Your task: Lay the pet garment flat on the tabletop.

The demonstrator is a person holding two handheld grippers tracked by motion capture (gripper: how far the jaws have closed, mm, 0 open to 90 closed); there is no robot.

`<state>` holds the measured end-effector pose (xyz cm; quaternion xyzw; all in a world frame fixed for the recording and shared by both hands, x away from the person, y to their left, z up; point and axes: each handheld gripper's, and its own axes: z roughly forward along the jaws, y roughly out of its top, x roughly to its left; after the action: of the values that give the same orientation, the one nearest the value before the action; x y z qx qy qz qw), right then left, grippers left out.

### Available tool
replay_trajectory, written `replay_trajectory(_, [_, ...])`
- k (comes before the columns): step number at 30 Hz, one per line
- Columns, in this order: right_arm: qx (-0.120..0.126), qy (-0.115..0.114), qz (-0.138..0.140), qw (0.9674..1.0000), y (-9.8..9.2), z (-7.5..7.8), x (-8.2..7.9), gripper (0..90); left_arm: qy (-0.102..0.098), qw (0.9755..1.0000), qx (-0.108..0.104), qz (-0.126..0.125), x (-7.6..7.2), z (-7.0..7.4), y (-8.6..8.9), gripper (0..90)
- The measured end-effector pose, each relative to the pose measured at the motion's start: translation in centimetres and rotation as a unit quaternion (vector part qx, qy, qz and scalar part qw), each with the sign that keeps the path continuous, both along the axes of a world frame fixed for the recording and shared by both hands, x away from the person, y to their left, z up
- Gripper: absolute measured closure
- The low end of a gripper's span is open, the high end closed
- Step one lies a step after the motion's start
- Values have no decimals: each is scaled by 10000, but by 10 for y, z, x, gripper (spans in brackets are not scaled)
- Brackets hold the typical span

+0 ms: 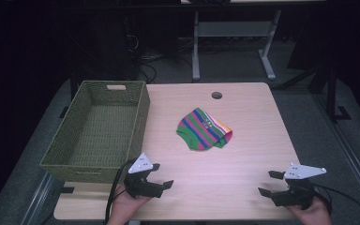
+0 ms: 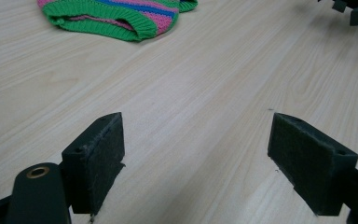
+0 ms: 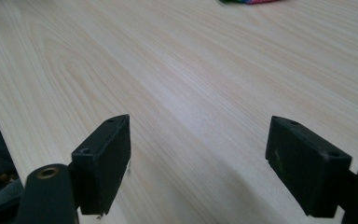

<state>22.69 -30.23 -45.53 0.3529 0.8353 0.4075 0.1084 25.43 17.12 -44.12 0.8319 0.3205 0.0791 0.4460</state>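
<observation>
Both claws gape wide and hold nothing — left claw (image 1: 161, 176) and right claw (image 1: 268, 183) at the counter's (image 1: 253, 122) near edge — the striped sock (image 1: 203, 130) lying mid-counter, right of the woven basket (image 1: 65, 145)

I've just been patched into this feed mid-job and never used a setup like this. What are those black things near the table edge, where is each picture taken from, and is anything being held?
There is no robot arm here: a person holds a hand-held tool with two-jaw tongs in each hand. The high view looks down on the pale wooden table: left tongs at the left, right tongs at the right. The other two pictures come from cameras riding on each tool, looking along its black jaws. On the table lie a striped knitted garment in green, pink and blue near the middle and a green woven rectangular basket at the left. Both tongs are open, with bare wood between the jaws, so nothing is held.
</observation>
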Motion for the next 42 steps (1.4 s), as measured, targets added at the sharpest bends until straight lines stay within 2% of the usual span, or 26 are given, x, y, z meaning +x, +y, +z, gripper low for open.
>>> replay_trajectory(8, [150,43,122,9998,7,12,12,192,-22,10000,-32,0,0,1,2,181])
replay_trajectory(14, [165,47,225,9996,13,21,21,186,10,10000,-9,-11,0,0,1,181])
replay_trajectory(18, [80,118,288,9995,18,25,27,183,-18,10000,8,-38,0,0,0,181])
replay_trajectory(27, [-6,279,515,9983,29,37,53,183,-33,10000,-1,-50,-1,1,0,185])
replay_trajectory(28, [1,362,550,9978,32,39,61,184,-36,10000,-7,-47,-2,1,0,185])
replay_trajectory(32, [-75,336,646,9973,36,42,73,184,-23,10000,9,-70,-2,0,-1,184])
replay_trajectory(42, [-4,325,685,9971,43,62,102,184,-19,9999,18,-132,-3,0,-5,183])
